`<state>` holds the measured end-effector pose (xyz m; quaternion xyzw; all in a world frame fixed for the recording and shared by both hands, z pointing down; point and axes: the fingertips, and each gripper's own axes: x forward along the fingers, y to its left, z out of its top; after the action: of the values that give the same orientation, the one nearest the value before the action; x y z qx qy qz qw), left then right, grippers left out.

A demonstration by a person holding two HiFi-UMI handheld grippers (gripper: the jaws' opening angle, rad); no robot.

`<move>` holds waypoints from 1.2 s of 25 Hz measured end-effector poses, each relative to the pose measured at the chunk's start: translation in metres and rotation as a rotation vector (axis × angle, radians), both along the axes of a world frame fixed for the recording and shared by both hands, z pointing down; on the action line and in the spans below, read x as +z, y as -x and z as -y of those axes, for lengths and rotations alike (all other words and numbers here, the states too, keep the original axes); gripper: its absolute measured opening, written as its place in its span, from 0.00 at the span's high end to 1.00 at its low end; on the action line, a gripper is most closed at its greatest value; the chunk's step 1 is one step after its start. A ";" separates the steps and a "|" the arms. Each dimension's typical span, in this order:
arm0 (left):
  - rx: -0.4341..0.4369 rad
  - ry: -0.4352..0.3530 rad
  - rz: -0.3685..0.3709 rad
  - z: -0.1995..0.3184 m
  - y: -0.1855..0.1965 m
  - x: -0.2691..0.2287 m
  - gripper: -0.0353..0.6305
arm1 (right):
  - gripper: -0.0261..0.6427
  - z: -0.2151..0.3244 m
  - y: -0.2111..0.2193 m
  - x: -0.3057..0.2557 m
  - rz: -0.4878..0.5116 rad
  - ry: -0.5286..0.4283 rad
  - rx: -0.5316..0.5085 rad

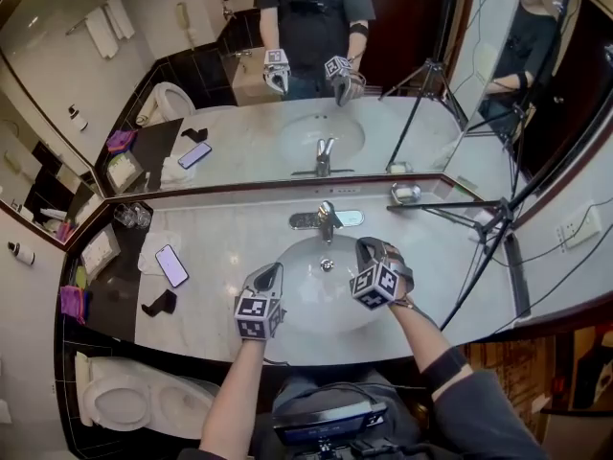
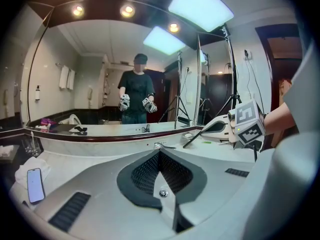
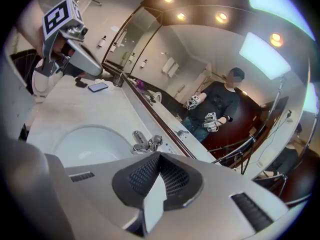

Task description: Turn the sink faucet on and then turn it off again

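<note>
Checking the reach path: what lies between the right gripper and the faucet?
Nothing stands there. In the head view only the bare sink rim separates the right gripper from the faucet; the right gripper view agrees.

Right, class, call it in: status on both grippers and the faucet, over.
Left gripper shut, empty, at the basin edge. Right gripper shut, empty, clear of faucet. No water seen running. Nothing in the way; phone off to the left.
</note>
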<state>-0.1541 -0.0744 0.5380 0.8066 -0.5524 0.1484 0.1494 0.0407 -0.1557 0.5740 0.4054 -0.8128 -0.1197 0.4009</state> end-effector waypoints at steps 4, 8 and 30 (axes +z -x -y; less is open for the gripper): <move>0.006 -0.006 -0.012 -0.004 0.002 -0.003 0.95 | 0.94 -0.013 -0.019 -0.008 0.092 0.021 0.075; 0.015 -0.007 -0.017 -0.009 0.002 -0.004 0.95 | 0.94 -0.027 -0.038 -0.013 0.200 0.061 0.146; 0.008 0.005 -0.035 -0.026 0.003 0.002 0.95 | 0.94 -0.074 -0.100 0.014 0.541 0.221 0.356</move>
<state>-0.1574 -0.0482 0.5398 0.8110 -0.5460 0.1359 0.1604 0.1408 -0.0817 0.5879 0.5121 -0.8141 0.1530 0.2271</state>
